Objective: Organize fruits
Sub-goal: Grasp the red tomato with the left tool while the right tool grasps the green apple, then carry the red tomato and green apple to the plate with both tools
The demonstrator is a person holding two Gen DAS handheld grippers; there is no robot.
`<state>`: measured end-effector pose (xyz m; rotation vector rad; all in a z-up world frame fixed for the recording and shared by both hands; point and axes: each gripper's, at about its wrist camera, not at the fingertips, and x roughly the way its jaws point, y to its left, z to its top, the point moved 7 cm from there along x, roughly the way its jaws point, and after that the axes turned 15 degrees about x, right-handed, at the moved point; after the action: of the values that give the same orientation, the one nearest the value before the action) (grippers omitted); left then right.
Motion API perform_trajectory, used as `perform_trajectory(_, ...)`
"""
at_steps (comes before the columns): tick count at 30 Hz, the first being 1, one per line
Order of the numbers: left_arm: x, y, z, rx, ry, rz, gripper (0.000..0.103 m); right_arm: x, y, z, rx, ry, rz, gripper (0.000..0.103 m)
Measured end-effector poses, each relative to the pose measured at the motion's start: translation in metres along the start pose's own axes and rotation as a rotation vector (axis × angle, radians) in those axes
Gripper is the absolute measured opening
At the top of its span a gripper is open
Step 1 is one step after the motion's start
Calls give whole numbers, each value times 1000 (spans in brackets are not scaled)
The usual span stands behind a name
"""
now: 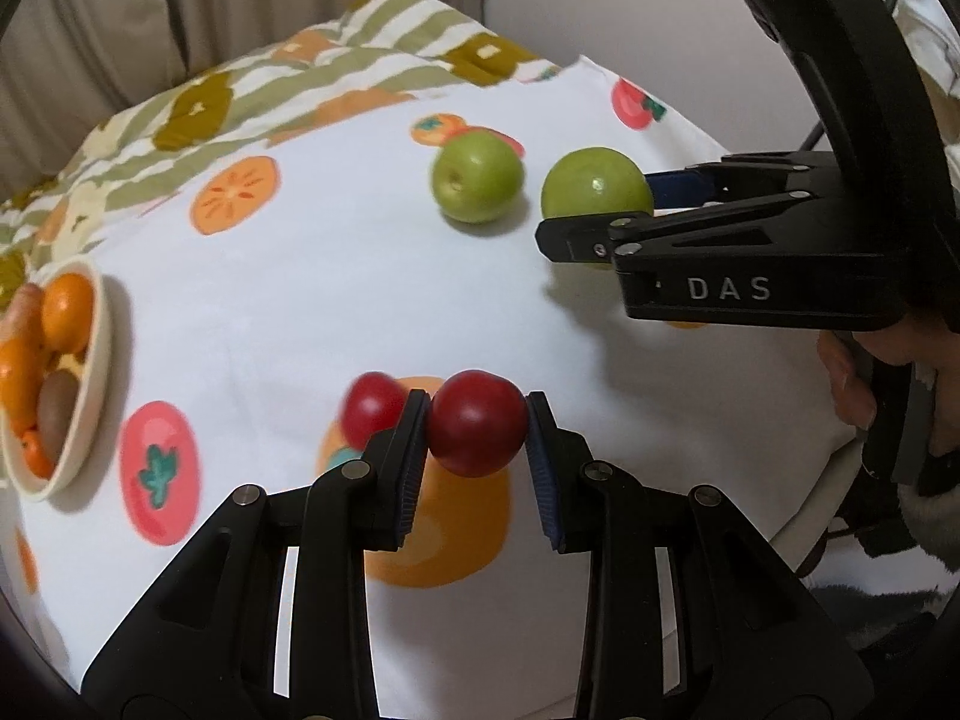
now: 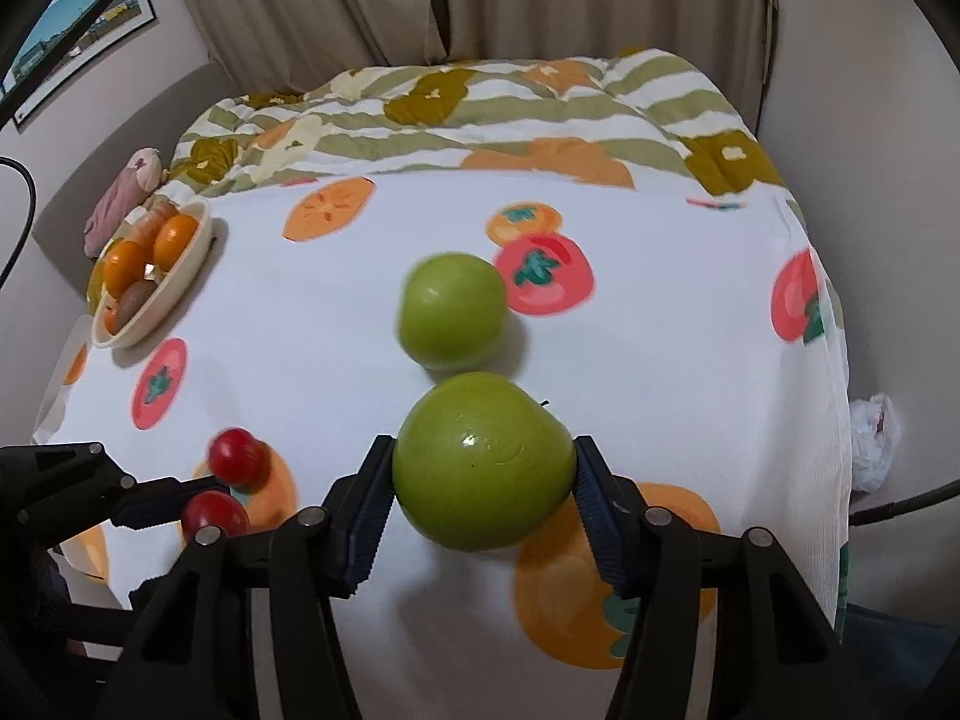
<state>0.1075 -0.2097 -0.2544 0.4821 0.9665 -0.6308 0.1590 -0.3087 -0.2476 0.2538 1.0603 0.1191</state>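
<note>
Fruits are spread over a white cloth printed with persimmons and tomatoes. The left gripper is clamped on a small red fruit, its ribbed pads pressing both sides, and the fruit looks clear of the cloth. A second red fruit sits just beyond the left finger of that gripper, lying on the cloth (it is a little blurred). In the right wrist view the same pair shows low on the left, one red fruit by the left gripper's tip and the other just past it.

The right gripper has its two fingers against the sides of a green apple, gripping it; from the left wrist view this apple is seen pinched at the tip of the right gripper, which comes in from the right. A second green apple lies directly ahead of the right gripper, near the held one but apart from it.

Far ahead and to the left of both grippers stands a cream bowl holding orange fruits and a brown kiwi. A hand grasps the right gripper's handle.
</note>
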Motion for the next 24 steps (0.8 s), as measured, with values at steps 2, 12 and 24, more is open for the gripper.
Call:
perform_trajectory(2, -7, 7, -2, -8, -6, 14, 36, -4, 11, 2, -11, -3, 17, 54)
perform_trajectory(12, -56, 67, -21, -82, -48, 107, 36, -16, 85, 12, -85, -23, 92, 54)
perform_trajectory(24, -99, 154, -66, -177, -62, 197, 36, -10, 193, 16, -152, -9, 196, 54)
